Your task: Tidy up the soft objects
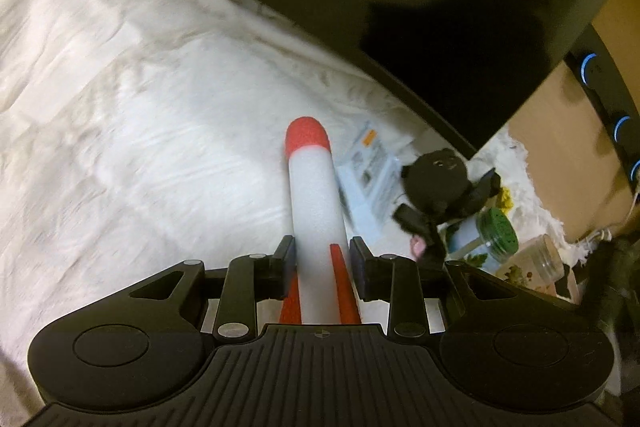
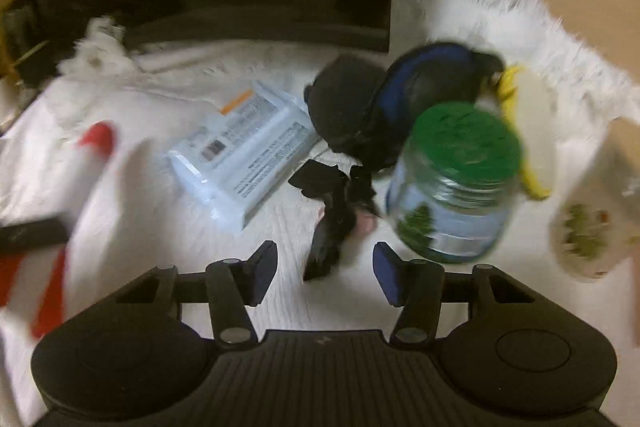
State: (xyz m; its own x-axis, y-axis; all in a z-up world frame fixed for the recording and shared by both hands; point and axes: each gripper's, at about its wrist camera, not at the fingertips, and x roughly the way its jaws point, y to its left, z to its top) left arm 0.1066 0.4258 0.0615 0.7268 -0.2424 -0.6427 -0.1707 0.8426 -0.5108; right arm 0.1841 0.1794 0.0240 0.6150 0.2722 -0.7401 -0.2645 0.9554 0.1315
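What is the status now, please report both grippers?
Left gripper shut on foam rocket, over white blanket. Right gripper open, empty, black plush toy just ahead. Green-lid jar close beside the plush.

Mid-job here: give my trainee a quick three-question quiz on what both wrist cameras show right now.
1. True or false: the left tongs hold the foam rocket between their fingers.
2. Which thing lies nearest ahead of the right tongs? A) the wipes pack B) the black plush toy C) the green-lidded jar
3. Fill in: everything rests on a white, fringed ____.

Key:
1. True; the white shaft sits between both fingers, red tip pointing away.
2. B; the plush lies just beyond the open jaws, untouched.
3. Blanket.
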